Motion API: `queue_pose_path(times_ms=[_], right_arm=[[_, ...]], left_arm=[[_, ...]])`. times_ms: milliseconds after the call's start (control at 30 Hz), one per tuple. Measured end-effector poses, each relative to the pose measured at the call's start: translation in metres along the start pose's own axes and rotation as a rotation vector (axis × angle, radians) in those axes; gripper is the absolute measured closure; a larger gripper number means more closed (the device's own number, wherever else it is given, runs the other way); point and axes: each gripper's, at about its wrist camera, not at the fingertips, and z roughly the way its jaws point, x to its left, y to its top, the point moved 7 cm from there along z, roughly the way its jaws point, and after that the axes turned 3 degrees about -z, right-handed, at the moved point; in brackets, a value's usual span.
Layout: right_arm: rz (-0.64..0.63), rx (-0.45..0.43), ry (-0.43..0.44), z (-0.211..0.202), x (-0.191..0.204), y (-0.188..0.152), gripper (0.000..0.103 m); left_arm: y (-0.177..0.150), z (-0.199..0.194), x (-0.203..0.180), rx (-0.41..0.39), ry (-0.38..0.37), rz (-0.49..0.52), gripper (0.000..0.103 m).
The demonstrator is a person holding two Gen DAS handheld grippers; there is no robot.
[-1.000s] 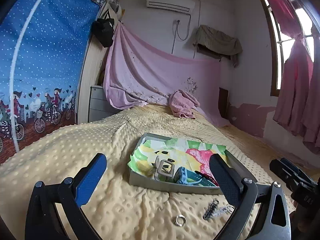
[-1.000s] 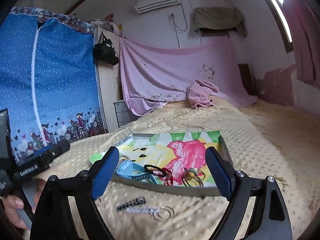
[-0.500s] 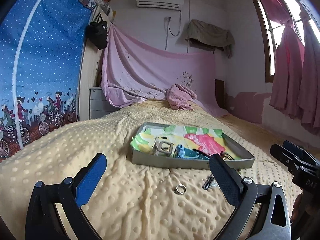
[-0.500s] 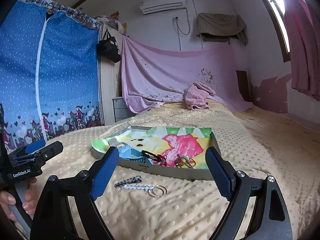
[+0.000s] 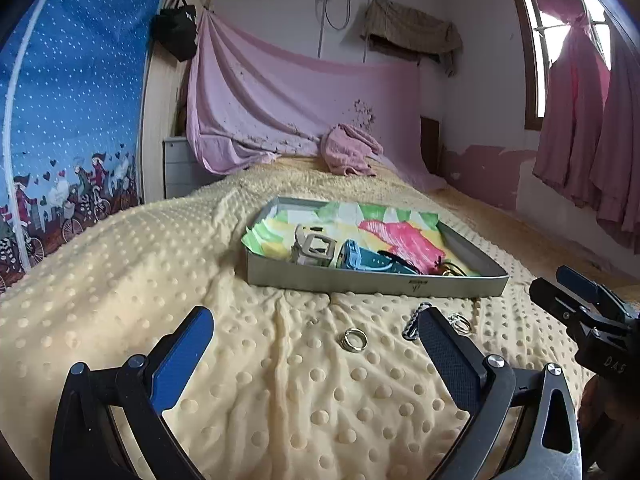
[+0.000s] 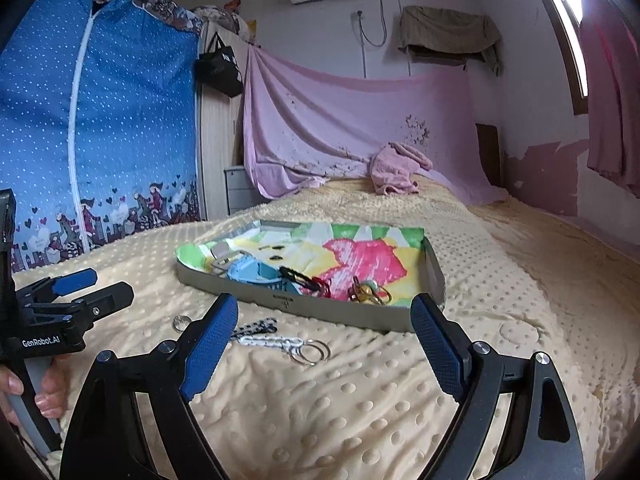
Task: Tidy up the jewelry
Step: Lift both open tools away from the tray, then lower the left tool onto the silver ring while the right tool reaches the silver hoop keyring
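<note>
Both the left gripper [image 5: 316, 344] and right gripper [image 6: 324, 330] are gaping wide, empty, hovering at six o'clock of the tray [image 5: 372, 282].

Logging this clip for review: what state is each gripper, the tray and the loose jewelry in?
left gripper: open, holding nothing.
right gripper: open, holding nothing.
tray: on the bed, holding several pieces.
single ring: loose on the blanket.
hair clips: on the blanket, outside the tray.
linked rings: on the blanket beside the clips.
</note>
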Motion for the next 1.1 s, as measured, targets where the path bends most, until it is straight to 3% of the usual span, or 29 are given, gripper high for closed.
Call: queue_pose_path(times_ms=[500, 667, 767, 833, 1100], right_arm=[[0.021, 0.211, 0.027, 0.053, 0.000, -0.033, 0.018], [0.023, 0.269, 0.045, 0.067, 0.002, -0.042, 0.019], [0.009, 0.297, 0.060, 0.075, 0.007, -0.045, 0.028], [-0.001, 0.313, 0.068, 0.080, 0.009, -0.047, 0.035], [-0.014, 0.384, 0.117, 0.103, 0.018, -0.057, 0.049]], left_arm=[[-0.014, 0.038, -0.018, 0.185, -0.083, 0.038, 0.001], [-0.021, 0.050, -0.020, 0.234, -0.103, 0.039, 0.020], [-0.023, 0.058, -0.020, 0.265, -0.113, 0.030, 0.030], [-0.025, 0.063, -0.020, 0.281, -0.113, 0.022, 0.034], [-0.031, 0.070, -0.017, 0.291, -0.129, -0.014, 0.047]])
